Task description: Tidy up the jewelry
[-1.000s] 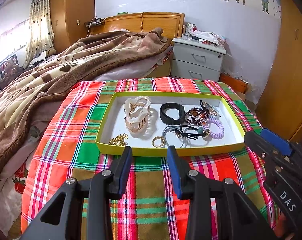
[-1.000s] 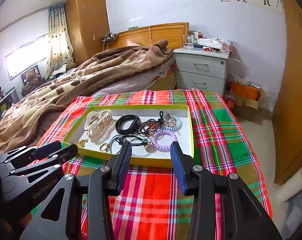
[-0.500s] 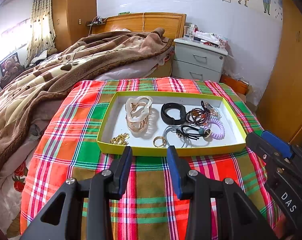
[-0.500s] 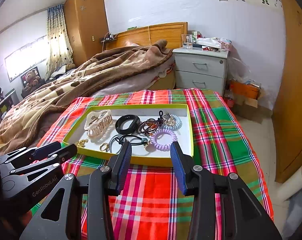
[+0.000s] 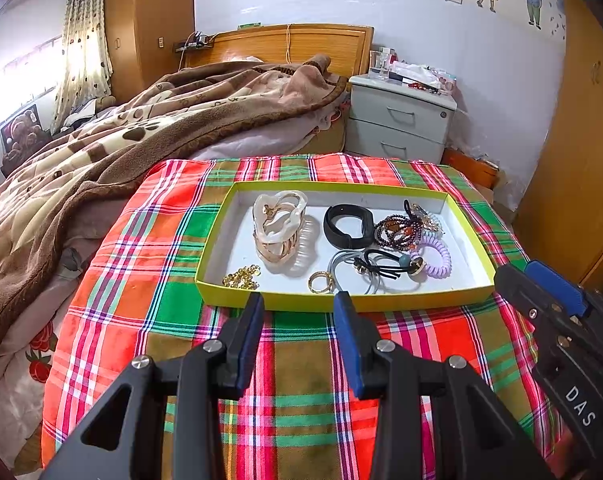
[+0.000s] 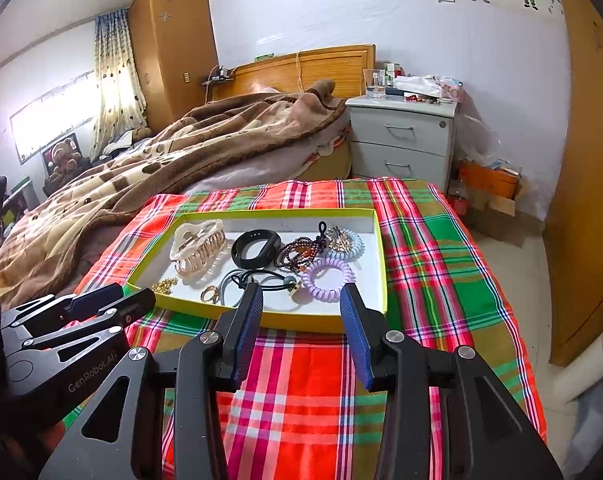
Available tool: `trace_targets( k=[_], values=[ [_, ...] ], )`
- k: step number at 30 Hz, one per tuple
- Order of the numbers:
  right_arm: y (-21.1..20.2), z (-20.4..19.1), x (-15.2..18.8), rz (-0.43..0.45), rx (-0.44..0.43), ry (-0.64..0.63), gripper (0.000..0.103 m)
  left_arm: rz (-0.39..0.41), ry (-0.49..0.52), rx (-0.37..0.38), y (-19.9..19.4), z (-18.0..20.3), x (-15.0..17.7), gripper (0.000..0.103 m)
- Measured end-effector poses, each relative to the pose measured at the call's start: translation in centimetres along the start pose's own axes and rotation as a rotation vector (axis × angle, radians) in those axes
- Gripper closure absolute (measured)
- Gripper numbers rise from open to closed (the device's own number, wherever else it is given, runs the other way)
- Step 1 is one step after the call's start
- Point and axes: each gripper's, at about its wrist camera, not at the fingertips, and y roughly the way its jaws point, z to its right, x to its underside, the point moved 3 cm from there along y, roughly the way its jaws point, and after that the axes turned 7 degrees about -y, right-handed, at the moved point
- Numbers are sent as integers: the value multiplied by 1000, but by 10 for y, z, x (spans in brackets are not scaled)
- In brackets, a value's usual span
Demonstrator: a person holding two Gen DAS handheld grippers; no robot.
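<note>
While both grippers hang back over the near edge of the table (image 5: 301,360), we have all the jewelry sitting inside the yellow-rimmed tray (image 5: 473,240), and nothing lies loose on the plaid cloth. The left gripper (image 5: 299,304) has its jaws spread and empty, lined up with the tray's near rim; the right gripper (image 6: 301,296) is likewise released, holding nothing, toward the tray's near right corner.

Inside, the big pale hair claw (image 5: 279,224) sits toward the left end, the gold chain (image 5: 242,276) in the near left corner, the gold ring (image 5: 320,281) just by the near rim. The black band (image 5: 347,226) lies mid-tray, and to its right the beaded bracelets (image 5: 397,232), the black hair ties (image 5: 381,264) and the lilac coil tie (image 5: 435,258) bunch together, touching and overlapping.

That fits either a sorted tray or a jumble awaiting sorting; we cannot tell which. If a pick comes, we judge the tangle on the right the tricky part: go for a single loop from above, close gently, lift slowly so neighbours do not drag along.
</note>
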Motion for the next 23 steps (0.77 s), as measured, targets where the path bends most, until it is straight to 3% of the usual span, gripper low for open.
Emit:
trace_targets(
  k=[23],
  values=[
    [-2, -1, 1, -3, 5, 3, 62, -11, -28, -8, 3, -6, 1, 66]
  ],
)
